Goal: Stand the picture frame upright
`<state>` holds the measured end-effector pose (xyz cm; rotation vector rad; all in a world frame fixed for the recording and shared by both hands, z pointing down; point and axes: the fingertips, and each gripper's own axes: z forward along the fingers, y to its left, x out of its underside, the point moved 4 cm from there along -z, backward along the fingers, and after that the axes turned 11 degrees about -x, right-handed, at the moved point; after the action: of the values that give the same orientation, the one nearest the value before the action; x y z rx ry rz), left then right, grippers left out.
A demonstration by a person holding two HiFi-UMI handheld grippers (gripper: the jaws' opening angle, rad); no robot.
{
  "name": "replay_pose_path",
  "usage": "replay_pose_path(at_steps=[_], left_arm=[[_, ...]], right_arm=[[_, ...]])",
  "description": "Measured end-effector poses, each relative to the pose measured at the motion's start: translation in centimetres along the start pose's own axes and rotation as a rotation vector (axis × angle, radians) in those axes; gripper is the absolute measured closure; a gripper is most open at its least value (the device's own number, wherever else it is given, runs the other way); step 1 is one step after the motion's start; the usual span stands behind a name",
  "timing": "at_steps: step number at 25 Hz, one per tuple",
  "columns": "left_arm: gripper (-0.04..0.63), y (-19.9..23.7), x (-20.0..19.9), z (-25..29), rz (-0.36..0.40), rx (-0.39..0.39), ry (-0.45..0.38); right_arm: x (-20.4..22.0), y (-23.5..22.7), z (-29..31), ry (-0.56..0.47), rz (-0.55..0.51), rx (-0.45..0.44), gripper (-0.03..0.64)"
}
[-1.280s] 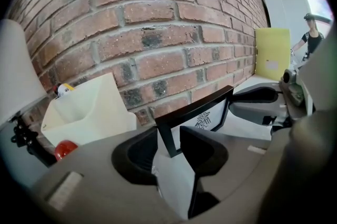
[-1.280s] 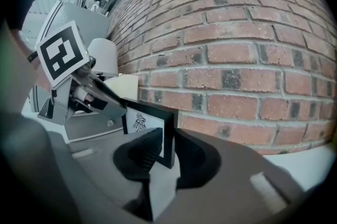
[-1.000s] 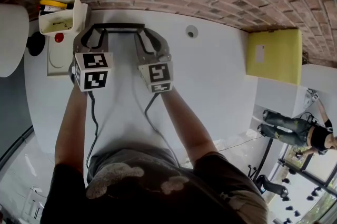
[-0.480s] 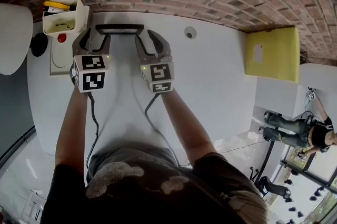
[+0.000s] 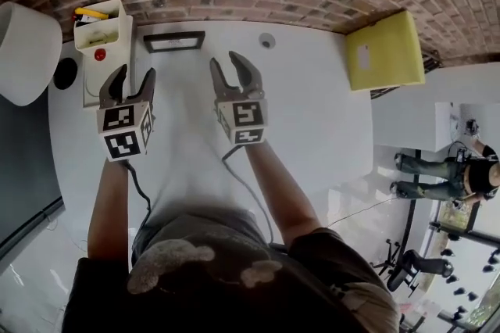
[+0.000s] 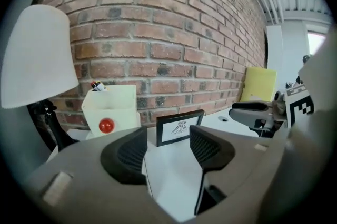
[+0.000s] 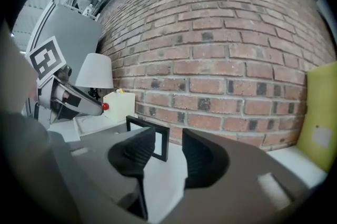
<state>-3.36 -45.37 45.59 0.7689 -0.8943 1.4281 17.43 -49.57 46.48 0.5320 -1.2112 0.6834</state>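
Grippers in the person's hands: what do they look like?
The left gripper and right gripper are grey, each with two curved fingers lined with black ribbed pads. Each carries a white cube with black square markers and trails a thin cable. The person wears a dark short-sleeved shirt with a pale print.

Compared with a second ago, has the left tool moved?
Yes. The left tool has backed away from the picture frame, toward the person; its jaws have just been opening and nothing is between them.
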Motion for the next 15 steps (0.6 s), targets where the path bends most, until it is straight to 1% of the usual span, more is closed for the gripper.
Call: replay_pose_path(at_steps=[3, 5, 7, 10, 13, 15], left_arm=[[0.343, 0.4, -0.6, -2.5, -0.009, 0.016, -0.06], [0.351, 0.7, -0.8, -4.0, -0.004, 0.038, -0.084], [0.364, 1.1, -1.0, -5.4, 0.007, 0.07, -0.092], [0.411, 1.7, -0.7, -7.5, 0.013, 0.127, -0.095], [0.448, 2.9, -0.3, -9.6, 0.012, 0.158, -0.109], [0.47, 3.8, -0.2, -10.9, 0.011, 0.172, -0.123]], right_arm=[[-1.0, 1.1, -2.6, 0.0, -0.001, 0.047, 0.453], [-1.8, 2.0, -4.0, -0.017, -0.005, 0.073, 0.453], [-2.4, 3.1, -5.1, -0.02, -0.001, 0.094, 0.467], [-3.5, 5.0, -6.5, -0.05, 0.0, 0.126, 0.485], [-4.3, 7.3, -7.8, -0.064, 0.011, 0.151, 0.512], [-4.7, 8.7, -8.6, -0.068, 0.019, 0.167, 0.512]])
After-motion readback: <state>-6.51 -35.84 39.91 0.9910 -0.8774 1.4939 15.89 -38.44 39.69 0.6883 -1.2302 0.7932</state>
